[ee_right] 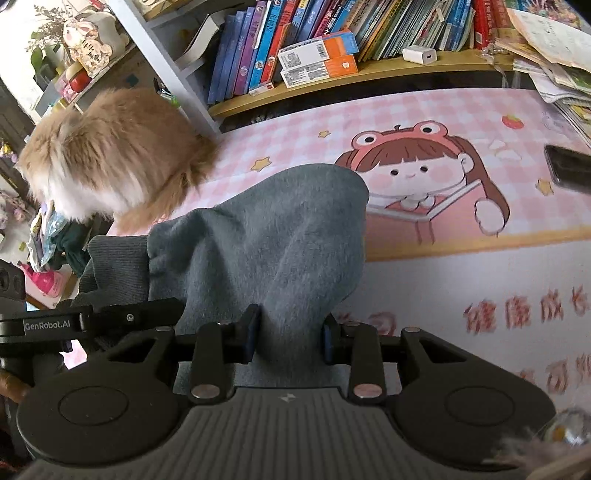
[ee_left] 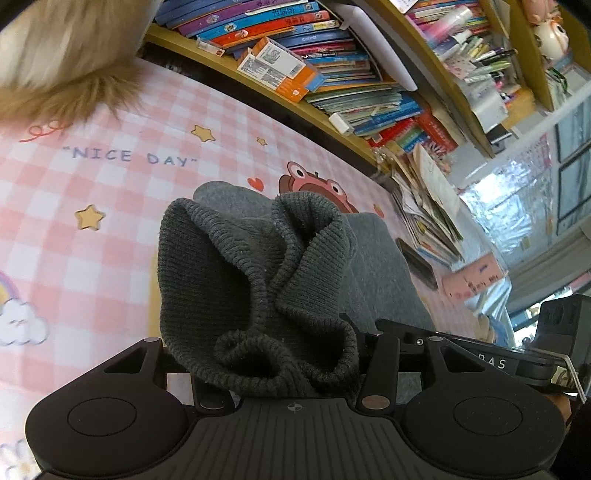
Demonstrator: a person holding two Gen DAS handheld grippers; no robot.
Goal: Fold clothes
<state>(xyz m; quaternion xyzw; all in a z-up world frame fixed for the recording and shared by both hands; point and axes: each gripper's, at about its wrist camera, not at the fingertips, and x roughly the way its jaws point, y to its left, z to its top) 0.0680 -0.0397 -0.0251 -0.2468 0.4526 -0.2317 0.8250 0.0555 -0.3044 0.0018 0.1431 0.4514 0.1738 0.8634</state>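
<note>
A grey garment (ee_right: 280, 229) with a darker ribbed cuff (ee_left: 255, 280) hangs over the pink checked table mat (ee_left: 92, 251). My left gripper (ee_left: 280, 373) is shut on the bunched ribbed cuff, which hides its fingertips. My right gripper (ee_right: 290, 338) is shut on the smooth grey cloth, its blue-padded fingers (ee_right: 252, 332) pinching a fold. The left gripper shows at the left edge of the right wrist view (ee_right: 55, 325), close beside the right one, holding the cuff (ee_right: 114, 269). The garment is lifted, its far end drooping toward the mat.
A fluffy orange and white cat (ee_right: 110, 155) sits on the mat's left far corner. A bookshelf (ee_right: 332, 33) full of books runs along the back. A dark phone (ee_right: 569, 170) and paper stacks (ee_right: 554, 66) lie at the right.
</note>
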